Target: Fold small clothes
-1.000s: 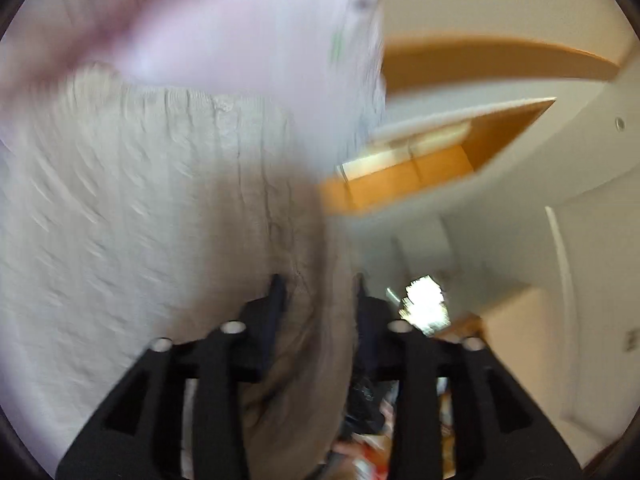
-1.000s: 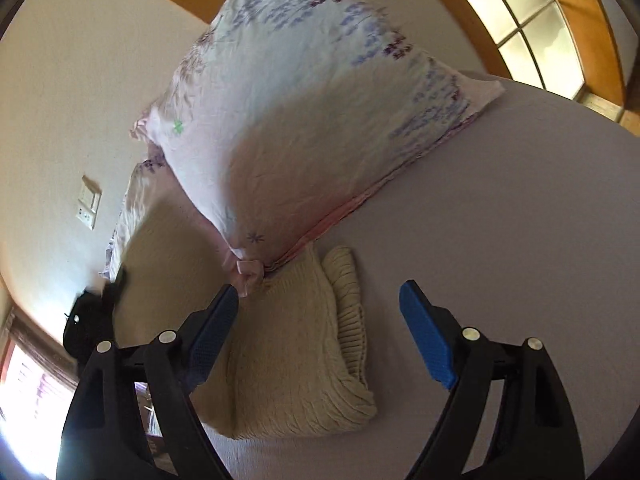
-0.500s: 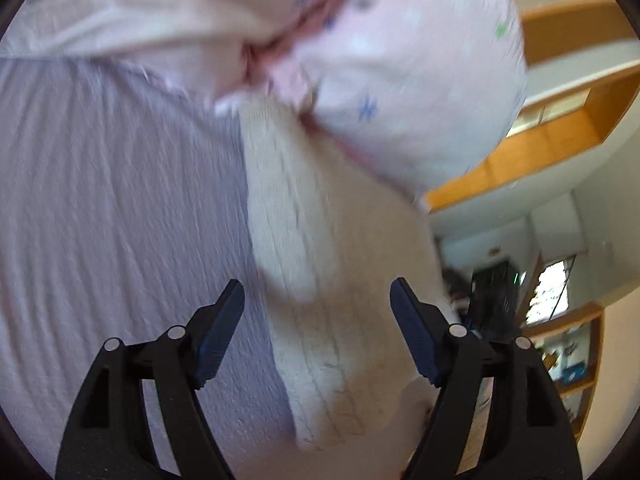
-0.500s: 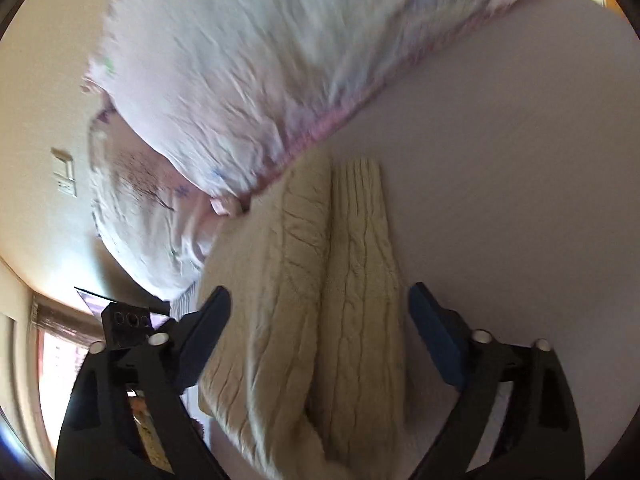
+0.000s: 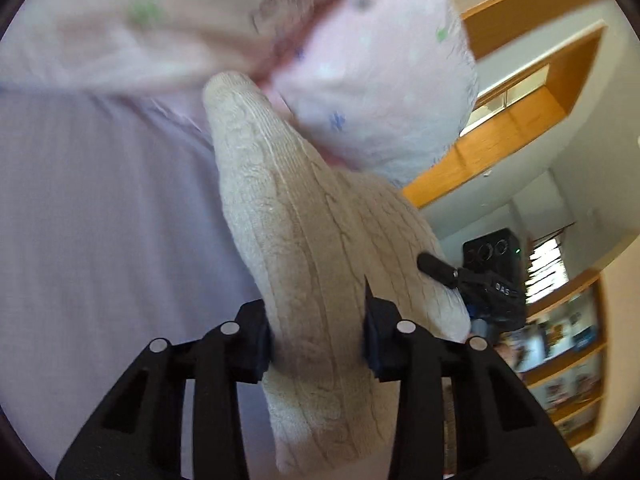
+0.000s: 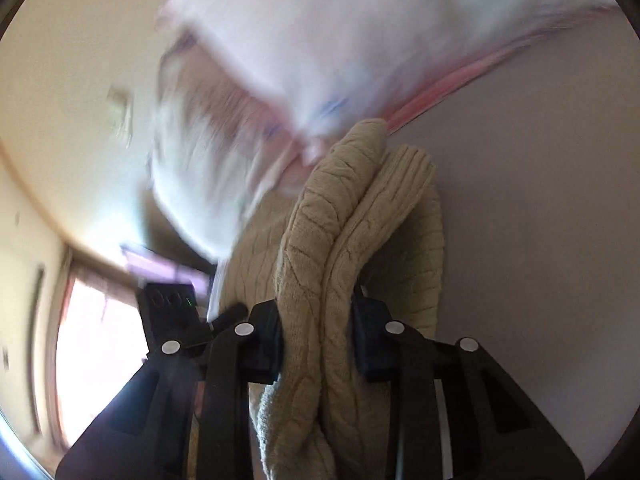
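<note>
Already the cream cable-knit sweater [image 5: 304,240] looks doubled over lengthwise, a thick, narrow bundle lying on the pale lilac bed sheet [image 5: 100,220], its far end tucked against the white pillow with small coloured flower prints and pink piping [image 5: 380,80]. Starting on the left, the left gripper [image 5: 316,336] is clenched on the near end of that bundle, its black fingers pressing the knit from both sides so the fabric bulges above and below them. Beyond it, at the bundle's right edge, part of the other black tool shows. On the right, the right gripper [image 6: 316,340] is likewise clamped on the sweater [image 6: 340,260], pinching at least two stacked layers whose ribbed edges run side by side toward the pillow [image 6: 360,40]; more knit lies spread beneath them on the sheet [image 6: 540,200]. Judging by this, a first fold or two are made, and the remaining work is probably one more fold across the length, then laying the bundle flat and letting go. Both views are blurred, so finer creases cannot be made out.
</note>
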A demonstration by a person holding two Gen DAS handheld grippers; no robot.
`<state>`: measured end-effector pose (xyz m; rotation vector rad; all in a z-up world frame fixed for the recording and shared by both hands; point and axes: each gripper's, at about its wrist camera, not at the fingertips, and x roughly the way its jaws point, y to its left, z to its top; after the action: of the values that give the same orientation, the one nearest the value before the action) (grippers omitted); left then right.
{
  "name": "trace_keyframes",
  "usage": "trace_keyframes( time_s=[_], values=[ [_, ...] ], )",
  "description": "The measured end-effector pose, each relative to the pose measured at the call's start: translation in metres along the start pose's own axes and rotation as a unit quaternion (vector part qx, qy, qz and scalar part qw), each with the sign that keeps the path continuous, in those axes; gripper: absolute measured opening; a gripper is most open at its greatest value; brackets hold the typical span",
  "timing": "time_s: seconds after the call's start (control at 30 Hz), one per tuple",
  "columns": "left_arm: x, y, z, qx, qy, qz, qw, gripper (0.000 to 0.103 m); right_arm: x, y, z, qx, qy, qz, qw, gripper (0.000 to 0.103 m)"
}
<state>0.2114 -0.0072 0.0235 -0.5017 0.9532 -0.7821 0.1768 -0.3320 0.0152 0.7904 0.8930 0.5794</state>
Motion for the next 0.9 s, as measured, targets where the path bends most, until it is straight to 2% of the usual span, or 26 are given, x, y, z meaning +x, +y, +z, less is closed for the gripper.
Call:
trace_keyframes(
  time_s=[0.03,0.07,0.1,0.13,0.17,0.2,0.23,0.3,0.37,0.4,0.43,0.47,0.5,0.57,0.63,0.67,0.7,0.73,0.77,0.8,0.87,0.9],
  values=[
    [-0.015,0.006,0.0,0.006,-0.011,0.019,0.9997,0.038,0.012,0.009,-0.003,-0.017,0.015,-0.007,1.0,0.03],
    [-0.031,0.014,-0.001,0.016,-0.019,0.056,0.9981,0.04,0.03,0.023,-0.007,-0.045,0.039,-0.035,0.998,0.032],
    [-0.044,0.022,-0.003,0.022,-0.026,0.103,0.994,0.045,0.044,0.031,-0.009,-0.065,0.056,-0.07,0.994,0.038],
    [-0.056,0.028,-0.004,0.022,-0.034,0.133,0.9904,0.047,0.05,0.035,-0.008,-0.068,0.056,-0.093,0.992,0.046],
    [-0.071,0.031,-0.01,0.024,-0.053,0.164,0.9848,0.047,0.049,0.035,-0.006,-0.061,0.041,-0.095,0.993,0.051],
    [-0.082,0.03,-0.014,0.03,-0.066,0.174,0.9821,0.052,0.045,0.035,-0.002,-0.053,0.016,-0.095,0.994,0.059],
    [-0.094,0.027,-0.022,0.037,-0.08,0.183,0.9792,0.065,0.04,0.035,0.002,-0.047,-0.01,-0.098,0.994,0.059],
    [-0.106,0.02,-0.032,0.048,-0.101,0.197,0.974,0.074,0.04,0.035,0.008,-0.034,-0.025,-0.094,0.995,0.059],
    [-0.112,0.01,-0.043,0.062,-0.108,0.203,0.9712,0.079,0.052,0.035,0.012,-0.026,-0.012,-0.086,0.996,0.053],
    [-0.116,0.011,-0.047,0.065,-0.108,0.207,0.9702,0.082,0.063,0.037,0.011,-0.034,0.0,-0.085,0.996,0.013],
    [-0.114,0.006,-0.055,0.071,-0.103,0.212,0.9692,0.084,0.072,0.037,0.009,-0.045,0.009,-0.096,0.994,0.014],
    [-0.107,-0.004,-0.055,0.074,-0.098,0.221,0.9675,0.088,0.082,0.038,0.009,-0.052,0.003,-0.139,0.989,0.013],
    [-0.106,-0.011,-0.065,0.076,-0.097,0.245,0.9616,0.099,0.08,0.035,0.01,-0.044,-0.009,-0.155,0.987,0.013],
    [-0.107,-0.021,-0.078,0.09,-0.109,0.281,0.9493,0.101,0.072,0.026,0.017,-0.013,-0.035,-0.185,0.982,0.012],
    [-0.105,-0.03,-0.089,0.108,-0.11,0.301,0.9411,0.101,0.065,0.036,0.016,-0.039,-0.053,-0.237,0.969,0.013],
    [-0.103,-0.033,-0.095,0.111,-0.106,0.314,0.9372,0.101,0.059,0.043,0.008,-0.052,-0.061,-0.245,0.966,0.015],
    [-0.102,-0.033,-0.099,0.11,-0.101,0.319,0.936,0.101,0.052,0.052,0.002,-0.064,-0.072,-0.252,0.963,0.024],
    [-0.099,-0.032,-0.103,0.102,-0.09,0.323,0.9365,0.101,0.044,0.063,-0.006,-0.078,-0.087,-0.261,0.958,0.05],
    [-0.098,-0.032,-0.107,0.096,-0.081,0.325,0.9373,0.101,0.029,0.076,-0.018,-0.1,-0.105,-0.269,0.952,0.071],
    [-0.096,-0.03,-0.11,0.087,-0.071,0.328,0.9381,0.101,0.014,0.084,-0.028,-0.123,-0.121,-0.252,0.952,0.1],
    [-0.091,-0.026,-0.115,0.072,-0.056,0.327,0.9407,0.101,-0.015,0.101,-0.058,-0.162,-0.143,-0.197,0.956,0.101],
    [-0.09,-0.024,-0.118,0.067,-0.052,0.321,0.9432,0.101,-0.02,0.106,-0.069,-0.173,-0.139,-0.195,0.955,0.102]
  ],
)
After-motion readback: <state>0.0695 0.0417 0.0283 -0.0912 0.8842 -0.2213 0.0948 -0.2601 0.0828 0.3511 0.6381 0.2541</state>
